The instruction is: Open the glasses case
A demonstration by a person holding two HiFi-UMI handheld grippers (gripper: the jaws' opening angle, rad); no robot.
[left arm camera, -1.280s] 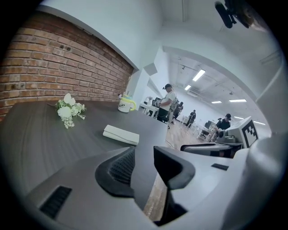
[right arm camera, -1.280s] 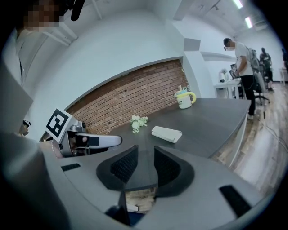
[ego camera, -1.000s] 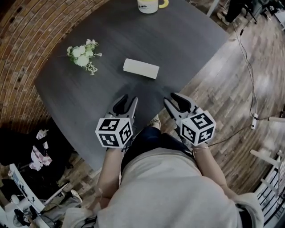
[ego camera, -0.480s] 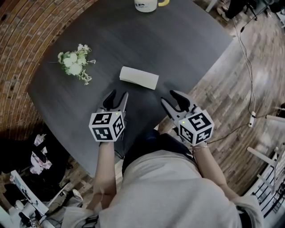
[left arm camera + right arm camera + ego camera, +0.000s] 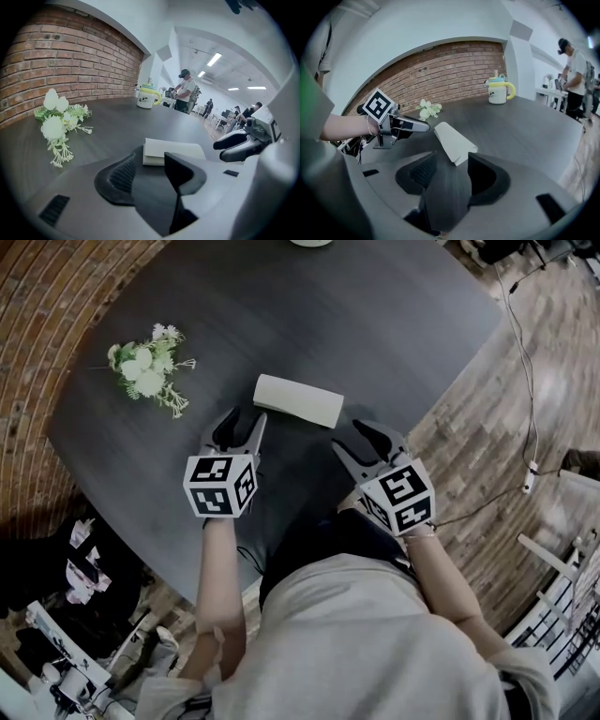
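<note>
White flower sprig (image 5: pixel 145 376) & mug (image 5: pixel 147 97) on dark table (image 5: pixel 394 324).

A dark grey table (image 5: pixel 375 324) with rounded corners stands on a wood-plank floor (image 5: pixel 487 427). Three things lie on its matt top, all well apart from one another. The glasses case (image 5: pixel 298 400) is pale, oblong and lying flat, set slightly aslant towards the near side of the top. A small bunch of white flowers (image 5: pixel 142 371) with green leaves lies on its side near the left edge. At the far edge stands a white mug (image 5: pixel 146 97) – upright, with a yellow handle and a lid.
</note>
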